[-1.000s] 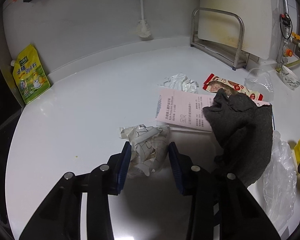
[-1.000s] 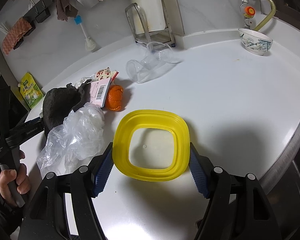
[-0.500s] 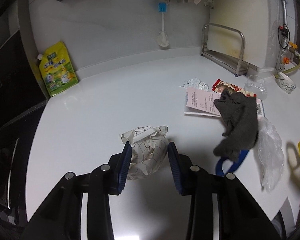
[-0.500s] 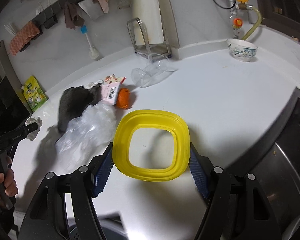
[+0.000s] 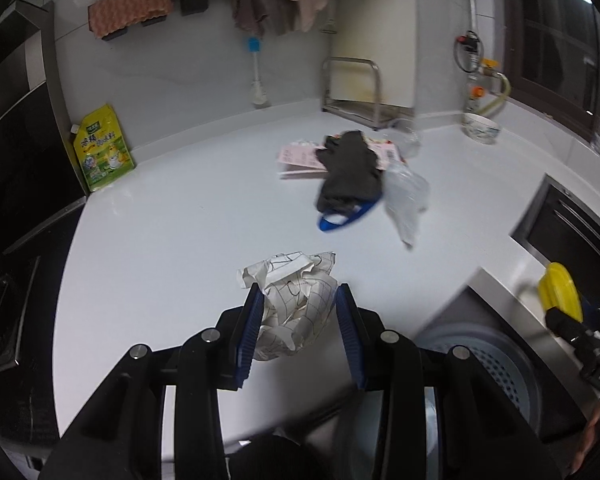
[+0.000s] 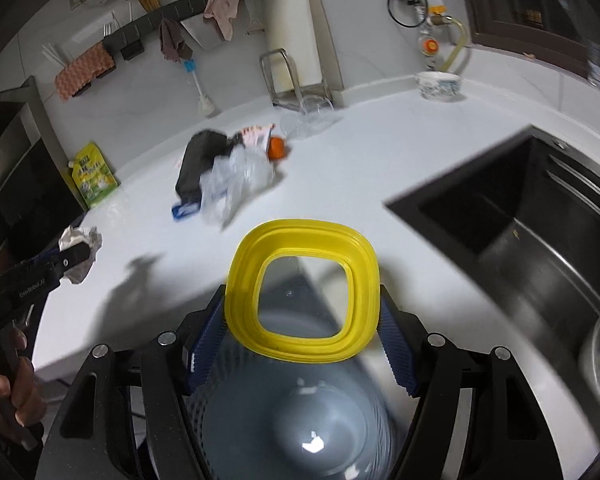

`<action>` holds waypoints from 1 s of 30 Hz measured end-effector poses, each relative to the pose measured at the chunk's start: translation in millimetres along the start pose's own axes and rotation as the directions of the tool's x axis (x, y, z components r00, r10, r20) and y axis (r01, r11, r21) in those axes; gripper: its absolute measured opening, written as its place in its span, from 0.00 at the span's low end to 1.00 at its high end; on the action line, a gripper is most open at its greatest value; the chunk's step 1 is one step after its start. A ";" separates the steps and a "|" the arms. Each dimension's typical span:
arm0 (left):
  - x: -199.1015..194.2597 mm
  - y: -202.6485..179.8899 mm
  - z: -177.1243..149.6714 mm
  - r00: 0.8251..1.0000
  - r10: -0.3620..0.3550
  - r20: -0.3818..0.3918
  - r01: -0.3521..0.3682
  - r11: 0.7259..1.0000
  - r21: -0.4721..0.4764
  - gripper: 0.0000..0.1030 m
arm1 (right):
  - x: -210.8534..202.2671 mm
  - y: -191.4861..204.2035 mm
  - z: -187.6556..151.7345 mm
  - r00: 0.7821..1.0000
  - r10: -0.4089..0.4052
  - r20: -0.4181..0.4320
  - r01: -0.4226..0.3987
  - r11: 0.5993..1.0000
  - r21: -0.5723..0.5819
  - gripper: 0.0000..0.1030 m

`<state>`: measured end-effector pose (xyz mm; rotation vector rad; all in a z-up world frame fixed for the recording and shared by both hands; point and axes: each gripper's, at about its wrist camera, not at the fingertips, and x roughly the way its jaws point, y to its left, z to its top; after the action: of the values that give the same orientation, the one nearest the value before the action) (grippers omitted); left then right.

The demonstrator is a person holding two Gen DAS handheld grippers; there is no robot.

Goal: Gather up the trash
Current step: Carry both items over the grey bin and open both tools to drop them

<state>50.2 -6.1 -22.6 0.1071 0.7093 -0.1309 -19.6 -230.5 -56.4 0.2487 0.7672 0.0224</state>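
My left gripper (image 5: 296, 312) is shut on a crumpled paper ball (image 5: 294, 304), held above the white counter's front edge; the same ball (image 6: 78, 254) shows in the right wrist view at the left. My right gripper (image 6: 302, 320) is shut on a yellow-rimmed clear lid (image 6: 302, 288), held over a grey perforated trash bin (image 6: 296, 420) below the counter edge. That bin (image 5: 496, 364) also shows at the lower right of the left wrist view, with the yellow lid (image 5: 560, 292) beyond it.
Back on the counter (image 5: 180, 220) lie a dark cloth (image 5: 350, 172), a clear plastic bag (image 5: 406, 200), pink paper (image 5: 296, 158), an orange peel (image 6: 278, 148) and a tipped clear cup (image 6: 306, 120). A dark sink (image 6: 532, 232) opens at the right. A green pouch (image 5: 102, 148) leans at the wall.
Both grippers have pulled back from the litter pile toward the counter's front edge, each keeping its load. The trash bin has come into view beneath them.
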 end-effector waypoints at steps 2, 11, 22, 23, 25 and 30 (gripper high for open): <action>-7.4 -11.8 -13.5 1.000 -0.021 0.003 0.021 1.000 0.020 0.36 | -8.5 -0.4 -15.3 1.000 0.001 -0.017 -0.001 1.000 0.012 0.66; -14.5 -43.4 -58.3 0.994 -0.105 -0.033 0.107 0.992 0.070 0.37 | -27.4 -1.0 -65.5 0.997 -0.044 -0.067 0.045 0.999 0.016 0.66; 13.6 -73.6 -105.1 0.976 -0.133 -0.175 0.156 0.980 0.126 0.38 | 0.9 8.9 -101.8 0.990 -0.052 -0.135 0.053 0.999 0.009 0.66; 16.0 -73.2 -107.3 0.975 -0.127 -0.182 0.151 0.980 0.126 0.38 | 3.3 8.9 -103.6 0.989 -0.050 -0.142 0.052 0.999 0.011 0.66; 21.8 -71.5 -111.1 0.973 -0.120 -0.199 0.146 0.982 0.121 0.38 | 8.8 8.7 -107.0 0.987 -0.051 -0.154 0.054 0.998 0.014 0.66; 34.8 -70.7 -119.7 0.962 -0.119 -0.245 0.150 0.982 0.111 0.41 | 20.2 4.6 -112.0 0.983 -0.041 -0.182 0.049 0.998 0.038 0.66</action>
<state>-11.4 -61.7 -139.4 0.2007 0.9482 -0.2987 -81.9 -199.8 -146.7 0.2720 0.9547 -0.0143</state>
